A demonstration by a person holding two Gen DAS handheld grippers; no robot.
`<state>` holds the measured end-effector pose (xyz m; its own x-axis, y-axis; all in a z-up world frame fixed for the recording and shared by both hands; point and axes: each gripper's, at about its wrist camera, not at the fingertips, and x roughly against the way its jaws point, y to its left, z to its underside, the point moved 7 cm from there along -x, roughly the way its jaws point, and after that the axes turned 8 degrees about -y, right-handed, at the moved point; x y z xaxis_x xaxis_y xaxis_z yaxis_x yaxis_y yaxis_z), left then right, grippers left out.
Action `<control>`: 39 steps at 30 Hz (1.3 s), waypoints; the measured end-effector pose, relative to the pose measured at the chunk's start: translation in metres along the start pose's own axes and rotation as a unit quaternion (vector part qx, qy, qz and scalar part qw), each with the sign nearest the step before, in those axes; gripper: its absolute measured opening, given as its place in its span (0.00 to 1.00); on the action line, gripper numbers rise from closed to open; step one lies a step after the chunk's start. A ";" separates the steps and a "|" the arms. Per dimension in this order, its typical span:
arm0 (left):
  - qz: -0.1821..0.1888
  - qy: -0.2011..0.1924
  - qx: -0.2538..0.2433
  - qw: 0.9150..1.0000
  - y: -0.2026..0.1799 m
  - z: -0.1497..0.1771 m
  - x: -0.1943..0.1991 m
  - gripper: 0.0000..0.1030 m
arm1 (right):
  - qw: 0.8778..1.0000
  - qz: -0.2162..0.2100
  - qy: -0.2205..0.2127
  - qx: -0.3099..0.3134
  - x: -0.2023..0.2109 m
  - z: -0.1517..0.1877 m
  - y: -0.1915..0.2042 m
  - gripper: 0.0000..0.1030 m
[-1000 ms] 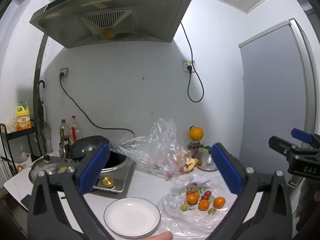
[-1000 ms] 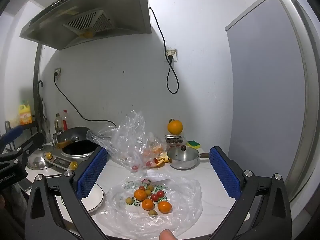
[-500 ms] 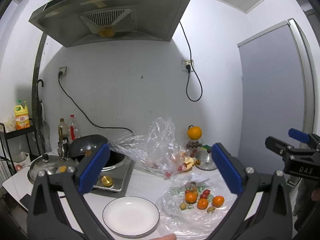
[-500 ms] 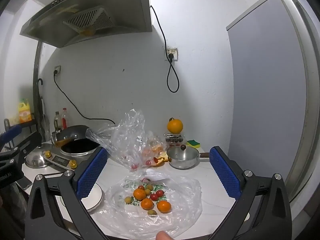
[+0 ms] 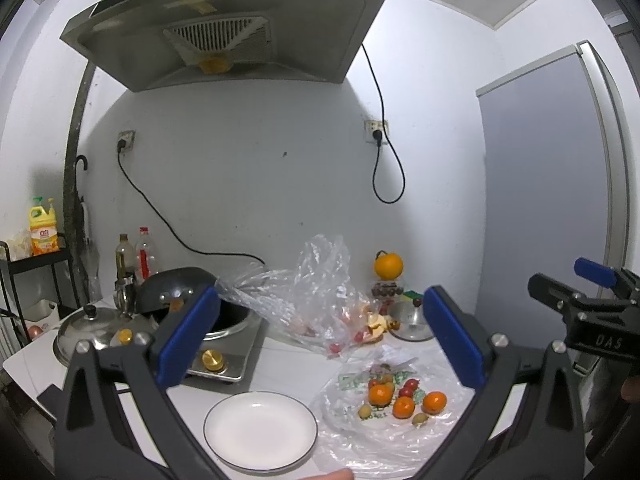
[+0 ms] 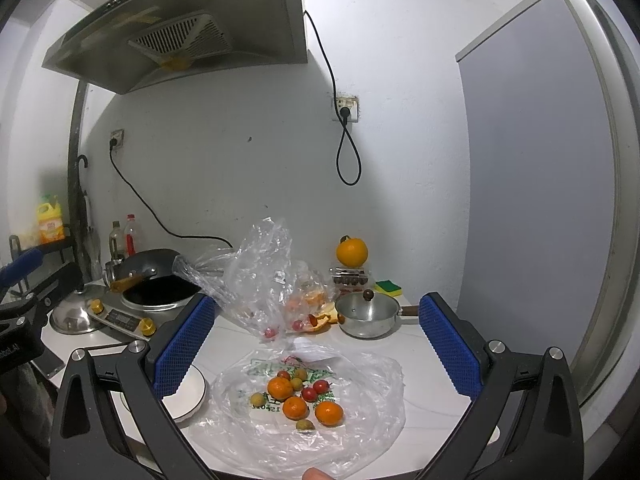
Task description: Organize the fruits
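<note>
Round glossy fruits (image 6: pixel 297 394); crinkled clear plastic sheet (image 6: pixel 360 432)

I see bare counter (image 6: pixel 432 392) right of the fruit (image 6: pixel 296 394); crumpled bag (image 6: pixel 272 280) and pot (image 6: pixel 368 314) block behind, plate (image 6: pixel 188 398) crowds left.

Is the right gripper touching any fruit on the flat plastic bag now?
Apart. In the right wrist view the right gripper is open and hovers above the fruit; nothing lies between its fingers.

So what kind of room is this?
Most likely a small home kitchen: a range hood hangs over a wok on a cooktop, and a lidded saucepan sits on the white counter.
</note>
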<state>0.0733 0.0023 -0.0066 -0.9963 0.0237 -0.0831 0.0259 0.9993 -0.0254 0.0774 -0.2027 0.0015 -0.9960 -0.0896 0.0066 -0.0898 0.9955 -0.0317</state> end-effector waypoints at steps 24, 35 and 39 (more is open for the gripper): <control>0.002 -0.003 0.008 1.000 0.000 0.004 0.000 1.00 | 1.000 0.005 0.003 -0.001 0.001 -0.003 0.000 1.00; 0.008 -0.001 0.018 1.000 0.004 0.007 -0.004 1.00 | 1.000 0.003 0.005 0.003 -0.005 0.000 0.001 1.00; 0.012 0.002 0.014 1.000 0.000 0.010 -0.008 1.00 | 1.000 0.006 0.009 0.005 -0.006 0.003 0.002 1.00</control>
<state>0.0821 0.0023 -0.0161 -0.9958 0.0470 -0.0791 0.0512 0.9973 -0.0517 0.0835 -0.2007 -0.0019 -0.9967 -0.0778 0.0248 -0.0788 0.9960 -0.0424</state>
